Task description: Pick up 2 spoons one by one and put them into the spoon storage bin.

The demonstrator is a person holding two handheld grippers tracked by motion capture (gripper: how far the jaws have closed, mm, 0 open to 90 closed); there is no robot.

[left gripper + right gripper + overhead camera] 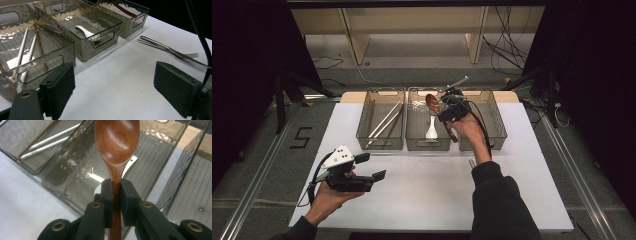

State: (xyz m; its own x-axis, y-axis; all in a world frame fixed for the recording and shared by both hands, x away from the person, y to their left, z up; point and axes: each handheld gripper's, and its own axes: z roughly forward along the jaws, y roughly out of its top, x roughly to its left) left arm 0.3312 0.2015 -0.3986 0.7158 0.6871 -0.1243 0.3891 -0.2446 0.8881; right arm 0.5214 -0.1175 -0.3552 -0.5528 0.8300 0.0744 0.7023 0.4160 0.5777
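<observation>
right gripper (115, 192) clamps brown wooden spoon (117, 142) by its neck, over the middle smoked-plastic bin (412, 142) | spoon likely light, stiff, smooth; I grip below the bowl | left gripper (120, 90) idle, jaws wide

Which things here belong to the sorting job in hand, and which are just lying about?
Part of the job:
wooden spoon, clamped in the right gripper
middle bin, below the spoon
white spoon lying in that bin

Lying about:
left gripper, open and idle
chopsticks in the left bin
knife and fork on the table
</observation>
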